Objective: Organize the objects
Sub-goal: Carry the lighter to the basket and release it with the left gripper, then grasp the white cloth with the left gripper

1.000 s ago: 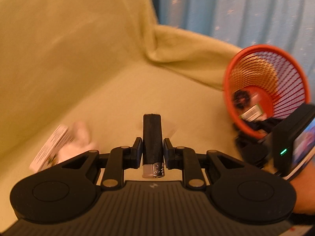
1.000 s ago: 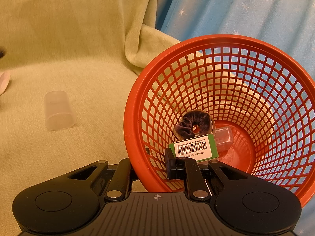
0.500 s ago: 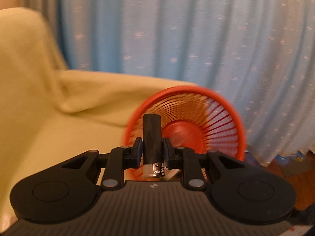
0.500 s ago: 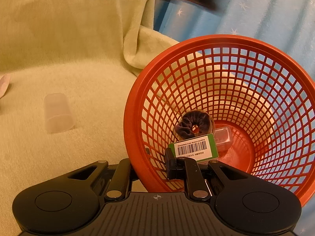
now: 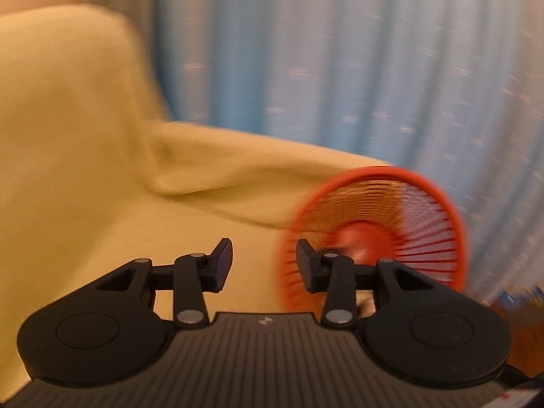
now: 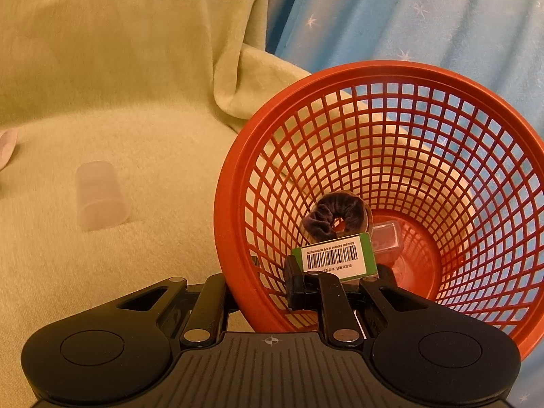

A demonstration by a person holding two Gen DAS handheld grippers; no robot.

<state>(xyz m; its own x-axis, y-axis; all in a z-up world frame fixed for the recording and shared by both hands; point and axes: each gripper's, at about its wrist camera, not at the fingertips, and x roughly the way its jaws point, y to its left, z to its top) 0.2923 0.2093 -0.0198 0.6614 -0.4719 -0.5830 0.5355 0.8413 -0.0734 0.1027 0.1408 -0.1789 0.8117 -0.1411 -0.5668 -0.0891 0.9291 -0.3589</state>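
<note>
My left gripper has just been opening, nothing between its jaws. My right gripper pinches the red basket rim, tilting it on the couch; scrunchie and barcoded box inside.

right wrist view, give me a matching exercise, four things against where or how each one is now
Things:
1. scrunchie
2. plastic cup
3. right gripper
4. barcode box

Places or states:
A. lying on its side on the green blanket
B. clamped on the rim of the red basket
C. propped at the near inner wall of the basket
D. inside the basket, just behind the box

Pairs: 1-D, 2-A, 3-B, 4-C
</note>
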